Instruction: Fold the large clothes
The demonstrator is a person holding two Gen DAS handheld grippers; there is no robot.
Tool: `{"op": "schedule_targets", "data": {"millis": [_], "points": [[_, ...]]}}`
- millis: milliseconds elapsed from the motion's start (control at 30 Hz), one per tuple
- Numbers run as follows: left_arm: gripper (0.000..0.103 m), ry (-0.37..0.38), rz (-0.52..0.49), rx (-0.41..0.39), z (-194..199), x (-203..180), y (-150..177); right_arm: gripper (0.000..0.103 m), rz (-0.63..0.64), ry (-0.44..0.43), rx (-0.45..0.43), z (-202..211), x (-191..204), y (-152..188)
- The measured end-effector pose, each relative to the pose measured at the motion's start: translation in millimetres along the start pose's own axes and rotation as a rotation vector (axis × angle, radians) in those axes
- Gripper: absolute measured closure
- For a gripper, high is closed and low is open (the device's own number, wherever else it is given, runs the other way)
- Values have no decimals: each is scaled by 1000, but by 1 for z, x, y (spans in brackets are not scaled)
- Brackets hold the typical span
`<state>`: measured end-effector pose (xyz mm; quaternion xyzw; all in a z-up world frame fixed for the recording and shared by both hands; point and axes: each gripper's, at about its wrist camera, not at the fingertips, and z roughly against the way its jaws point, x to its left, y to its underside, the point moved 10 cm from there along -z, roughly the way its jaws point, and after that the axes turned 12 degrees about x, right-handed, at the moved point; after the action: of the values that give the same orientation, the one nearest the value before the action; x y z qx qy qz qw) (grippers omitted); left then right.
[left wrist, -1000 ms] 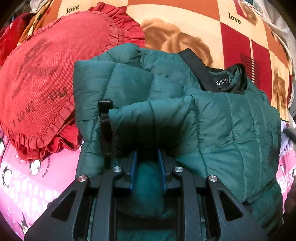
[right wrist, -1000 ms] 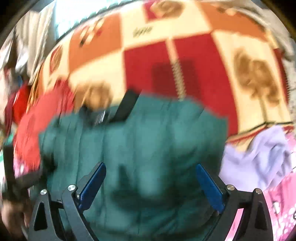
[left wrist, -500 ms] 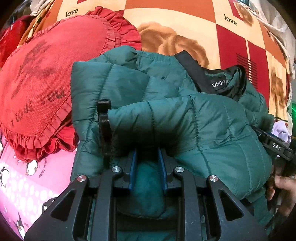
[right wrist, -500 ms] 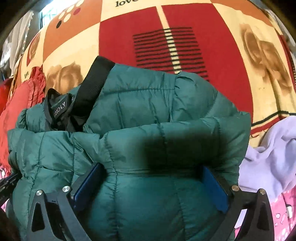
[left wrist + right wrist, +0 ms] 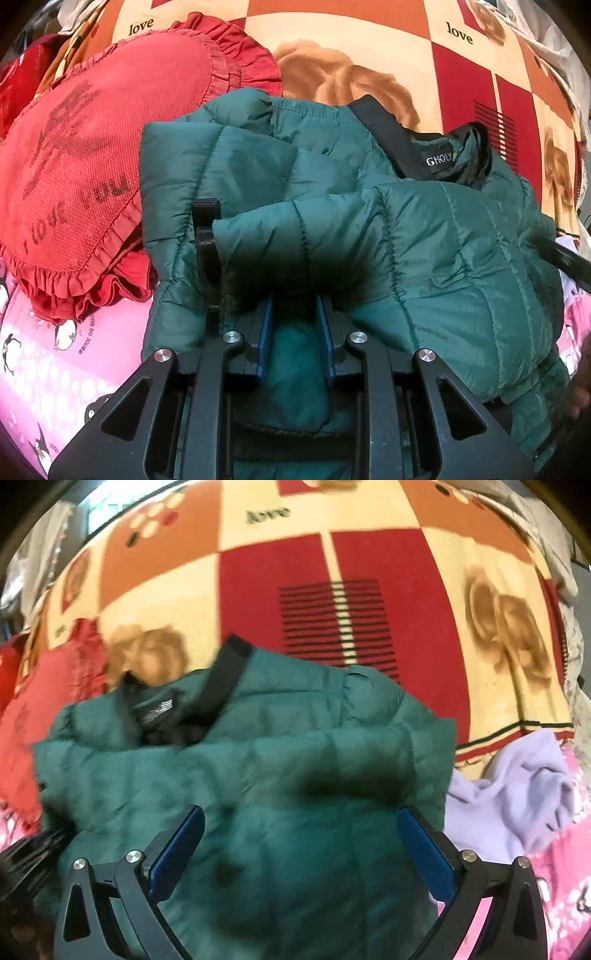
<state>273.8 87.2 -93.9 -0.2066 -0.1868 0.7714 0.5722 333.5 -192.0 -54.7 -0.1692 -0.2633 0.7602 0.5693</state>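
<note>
A dark green puffer jacket lies folded on the bed, its black collar and label turned up at the far side. My left gripper is shut on a bunch of the jacket's near fabric, and a puffy fold hides its fingertips. In the right wrist view the same jacket fills the middle, slightly blurred. My right gripper hangs over its near part with the jaws wide open, the blue pads clear of the cloth. The right gripper's black frame shows at the left view's right edge.
A red frilled heart cushion touches the jacket's left side. A red, orange and cream checked blanket covers the bed behind. A lilac garment is heaped to the jacket's right. A pink penguin sheet lies near.
Half a second ago the right gripper's pads sat against the jacket's folded edge; now it has drawn back, still wide open. The left gripper keeps its hold and has not moved.
</note>
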Motion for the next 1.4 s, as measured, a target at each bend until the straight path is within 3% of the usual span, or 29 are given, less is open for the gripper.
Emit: {"op": "schedule_targets", "data": {"millis": [133, 233, 333, 500, 600, 700, 800, 933, 1133, 1300, 1400], "points": [[81, -3, -3, -2, 0, 0, -1, 0, 62, -61, 50, 7, 23, 36], [81, 2, -2, -4, 0, 0, 0, 0, 103, -63, 214, -35, 23, 70], [81, -3, -6, -7, -1, 0, 1, 0, 101, -92, 195, -41, 21, 72], [81, 4, 16, 7, 6, 2, 1, 0, 123, -65, 244, -32, 22, 69], [81, 26, 63, 5, 17, 7, -1, 0, 110, -35, 103, 2, 21, 31], [81, 30, 78, -5, 17, 11, -2, 0, 25, -46, 65, 4, 4, 21], [81, 20, 55, 30, 1, 9, 3, 0, -10, -121, 204, -40, -5, 42], [81, -9, 23, 25, 8, 4, 3, 0, 24, -107, 174, -33, -2, 39], [81, 11, 39, 12, 35, 17, 4, 0, 20, -100, 80, 22, 3, 36], [81, -25, 3, 8, 69, 47, 20, 0, 1, -100, 113, 55, -8, 67], [81, -29, -43, 69, 76, 65, 45, 0, -6, -99, 162, 57, -18, 97]]}}
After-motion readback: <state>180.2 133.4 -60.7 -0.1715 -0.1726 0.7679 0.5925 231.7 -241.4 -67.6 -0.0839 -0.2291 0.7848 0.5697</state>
